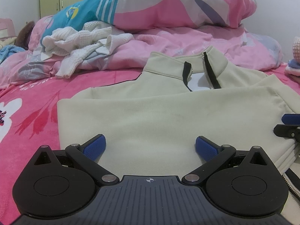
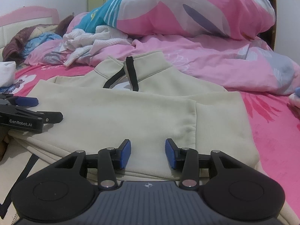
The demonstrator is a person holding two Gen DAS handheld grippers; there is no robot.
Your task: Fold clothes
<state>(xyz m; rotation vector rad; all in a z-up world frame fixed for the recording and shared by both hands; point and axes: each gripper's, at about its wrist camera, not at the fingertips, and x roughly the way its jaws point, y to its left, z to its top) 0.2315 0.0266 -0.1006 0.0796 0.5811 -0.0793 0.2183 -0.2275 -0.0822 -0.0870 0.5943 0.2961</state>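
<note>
A cream zip-neck jacket (image 1: 159, 112) lies on the pink bed sheet (image 1: 33, 123), folded over with its collar (image 1: 211, 60) at the far end. My left gripper (image 1: 150, 146) sits low over the jacket's near left part, jaws wide open and holding nothing. In the right wrist view the jacket (image 2: 131, 112) fills the middle. My right gripper (image 2: 148, 152) hovers over its near hem with the blue pads (image 2: 125, 153) apart and no cloth pinched. Each gripper shows in the other's view: the right gripper (image 1: 285, 123) at the right edge, the left gripper (image 2: 45, 107) at the left edge.
A crumpled white waffle-knit garment (image 1: 80, 45) lies beyond the jacket on a pink duvet (image 1: 187, 43). A large pink, white and teal pillow (image 1: 178, 3) lies on the duvet behind. Brown and blue clothes (image 2: 28, 39) are heaped at the far left, by a white folded item (image 2: 6, 73).
</note>
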